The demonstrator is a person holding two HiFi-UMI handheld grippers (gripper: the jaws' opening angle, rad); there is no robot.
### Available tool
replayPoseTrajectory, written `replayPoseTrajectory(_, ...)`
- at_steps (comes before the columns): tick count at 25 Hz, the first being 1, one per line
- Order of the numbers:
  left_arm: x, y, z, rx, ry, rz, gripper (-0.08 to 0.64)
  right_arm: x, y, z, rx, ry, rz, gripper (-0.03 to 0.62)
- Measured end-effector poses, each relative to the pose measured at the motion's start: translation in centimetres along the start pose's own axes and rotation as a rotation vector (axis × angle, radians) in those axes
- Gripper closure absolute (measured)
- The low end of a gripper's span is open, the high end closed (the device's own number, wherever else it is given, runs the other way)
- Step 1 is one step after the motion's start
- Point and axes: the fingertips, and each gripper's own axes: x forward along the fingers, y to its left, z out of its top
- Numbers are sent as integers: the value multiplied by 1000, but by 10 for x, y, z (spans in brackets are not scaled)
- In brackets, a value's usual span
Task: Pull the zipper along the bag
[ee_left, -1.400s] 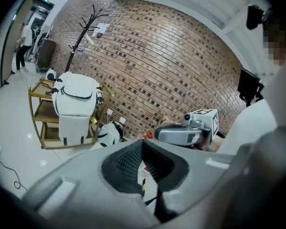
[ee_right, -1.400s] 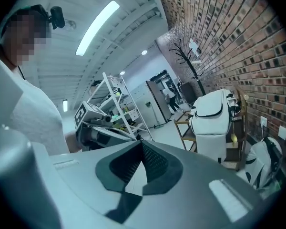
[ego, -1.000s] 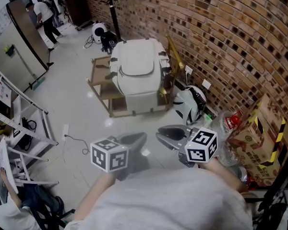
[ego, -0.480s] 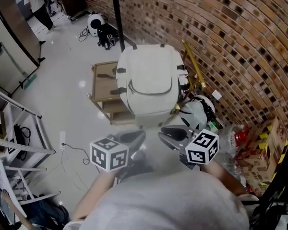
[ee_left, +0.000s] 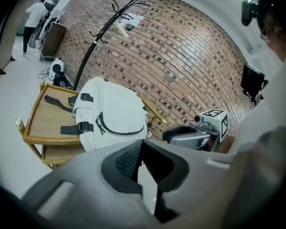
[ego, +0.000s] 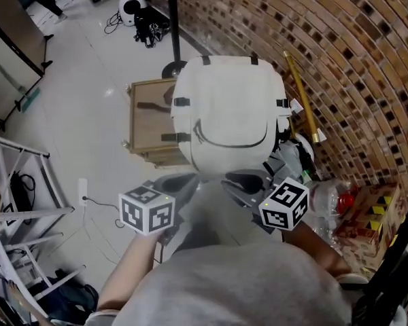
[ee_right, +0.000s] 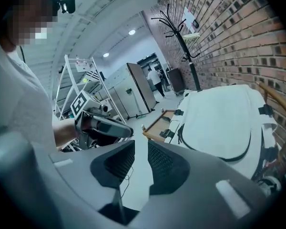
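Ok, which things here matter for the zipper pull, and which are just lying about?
Job: white backpack, its dark zipper, wooden trolley under it, left claw, right claw.
Lying about: coat stand, cardboard box, clear plastic bag.

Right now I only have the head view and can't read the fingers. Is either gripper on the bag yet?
Observer: No. The left gripper view shows the bag ahead of the left gripper, apart from it.
Operator: Holding anything?
Observer: No. The left fingers are apart, with only floor between them.
Operator: Right one?
Observer: The right gripper has just been opening, and there is nothing between its fingers either.
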Motion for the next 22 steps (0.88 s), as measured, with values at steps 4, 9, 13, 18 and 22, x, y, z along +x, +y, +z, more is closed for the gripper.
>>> replayPoseTrajectory(4,7,40,12,-33,14,32,560,41,-27,11,-28,32,-32,492)
replayPoseTrajectory(9,9,67,12,-67,61,40,560,92,-53,13,-50,83,-64,488)
replayPoseTrajectory(13,7,81,8,-89,77,43,560,121,-75,2,-75,155,-109,479)
replayPoseTrajectory(18,5,92,1,-118,88,38,560,142,-98,-5,-97,203,-199,466)
replayPoseTrajectory(22,2,95,1,-129,79,29,560,154,-110,-9,-109,241,-240,466)
